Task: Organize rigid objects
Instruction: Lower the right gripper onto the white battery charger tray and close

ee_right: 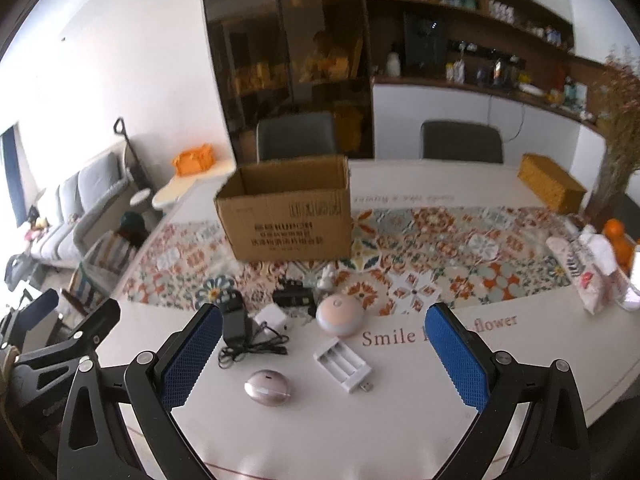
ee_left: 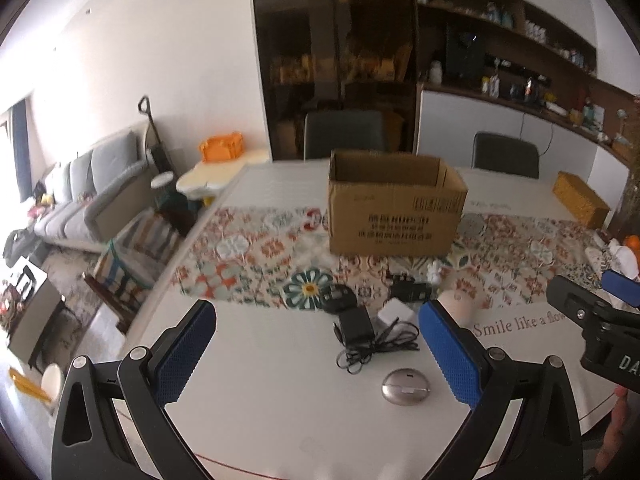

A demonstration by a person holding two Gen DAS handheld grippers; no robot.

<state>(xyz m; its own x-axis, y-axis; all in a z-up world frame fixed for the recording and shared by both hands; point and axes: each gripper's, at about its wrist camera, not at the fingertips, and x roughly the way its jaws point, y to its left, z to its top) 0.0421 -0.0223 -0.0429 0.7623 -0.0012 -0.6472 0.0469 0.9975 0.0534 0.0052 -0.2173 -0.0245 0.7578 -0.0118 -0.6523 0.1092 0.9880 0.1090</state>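
An open cardboard box (ee_left: 394, 208) (ee_right: 288, 216) stands on the patterned runner. In front of it lie small rigid objects: a black adapter with a tangled cord (ee_left: 356, 330) (ee_right: 236, 326), a white charger cube (ee_left: 394, 311) (ee_right: 272, 316), a black plug block (ee_left: 410, 290) (ee_right: 294, 298), a silver oval device (ee_left: 406, 386) (ee_right: 267, 387), a pink round device (ee_right: 340, 314) (ee_left: 460, 306), and a white battery charger (ee_right: 344, 364). My left gripper (ee_left: 316, 354) is open and empty above the table. My right gripper (ee_right: 324, 358) is open and empty too.
A yellow woven box (ee_right: 552, 186) sits at the far right of the white table (ee_right: 400, 420). A printed packet (ee_right: 580, 276), oranges (ee_right: 618, 236) and dried flowers (ee_right: 616, 128) stand at the right. Two chairs (ee_right: 296, 136) face the far side. A sofa (ee_left: 84, 192) is at the left.
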